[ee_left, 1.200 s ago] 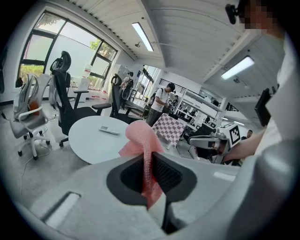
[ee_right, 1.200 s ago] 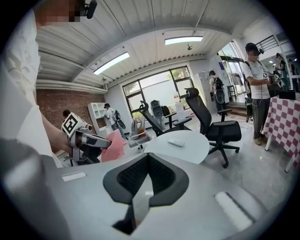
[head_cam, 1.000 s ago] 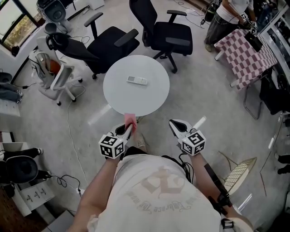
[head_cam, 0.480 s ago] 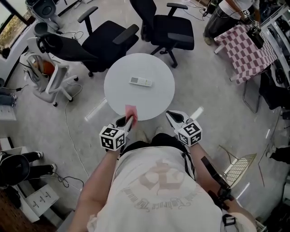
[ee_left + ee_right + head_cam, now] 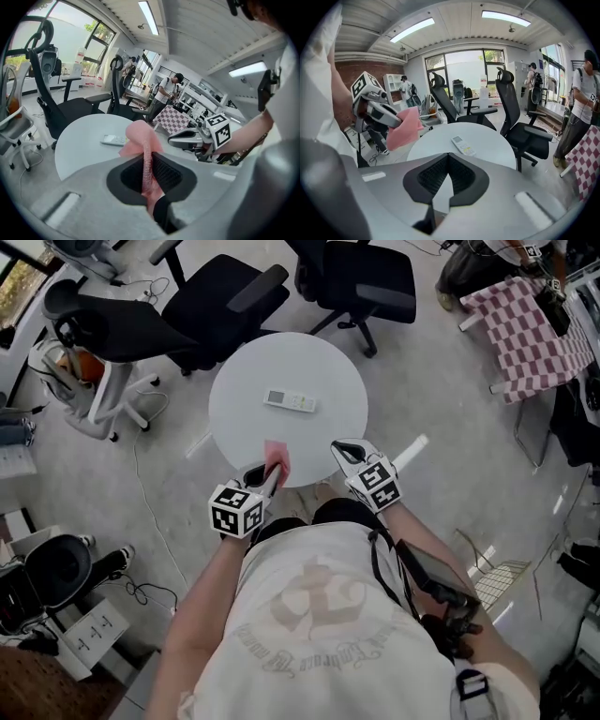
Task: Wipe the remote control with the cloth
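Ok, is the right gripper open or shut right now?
Shut. In the right gripper view the jaws meet at their tips with nothing between them. The cloth is in the left gripper.

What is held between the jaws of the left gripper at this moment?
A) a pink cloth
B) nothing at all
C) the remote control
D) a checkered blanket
A: the left gripper view shows the pink cloth pinched between the jaws of the left gripper, while the remote control lies apart from it on the round white table.
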### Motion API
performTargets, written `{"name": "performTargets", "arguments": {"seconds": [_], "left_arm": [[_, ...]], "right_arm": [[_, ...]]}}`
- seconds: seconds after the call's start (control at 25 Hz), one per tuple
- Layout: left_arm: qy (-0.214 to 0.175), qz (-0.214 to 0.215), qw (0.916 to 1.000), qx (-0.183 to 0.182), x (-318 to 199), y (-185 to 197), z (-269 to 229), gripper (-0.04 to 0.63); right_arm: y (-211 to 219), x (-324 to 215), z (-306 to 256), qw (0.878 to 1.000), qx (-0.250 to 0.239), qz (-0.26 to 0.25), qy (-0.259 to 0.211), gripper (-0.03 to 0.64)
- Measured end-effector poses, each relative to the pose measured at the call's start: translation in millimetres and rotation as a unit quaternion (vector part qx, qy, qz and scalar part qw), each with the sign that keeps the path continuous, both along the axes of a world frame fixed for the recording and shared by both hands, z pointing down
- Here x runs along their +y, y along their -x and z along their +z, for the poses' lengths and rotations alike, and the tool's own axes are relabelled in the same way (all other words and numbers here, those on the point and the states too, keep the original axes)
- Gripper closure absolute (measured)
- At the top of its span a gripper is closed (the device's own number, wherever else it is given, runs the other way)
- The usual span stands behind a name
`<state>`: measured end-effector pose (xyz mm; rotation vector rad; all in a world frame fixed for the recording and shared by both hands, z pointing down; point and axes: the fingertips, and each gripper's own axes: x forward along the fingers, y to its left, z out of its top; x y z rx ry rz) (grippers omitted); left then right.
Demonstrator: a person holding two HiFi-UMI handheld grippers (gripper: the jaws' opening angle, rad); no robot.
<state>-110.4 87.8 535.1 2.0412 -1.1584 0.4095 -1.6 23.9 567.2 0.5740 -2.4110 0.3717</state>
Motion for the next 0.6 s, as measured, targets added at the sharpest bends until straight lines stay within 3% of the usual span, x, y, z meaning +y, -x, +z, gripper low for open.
{"name": "performTargets", "arguments": {"seconds": [0.4,0.6], "left_arm": [[0.073,0.005,0.9971,-0.021,-79,2,56,0.565],[0.096,-0.001,0.9950,-0.027,-108,-8,78,0.565]], "right_arm": [[29,-74,71,0.992,0.083,-0.095,-0.007,0.601],[34,-96,90,0.989,0.085,-0.124,-0.009,0.580]]}}
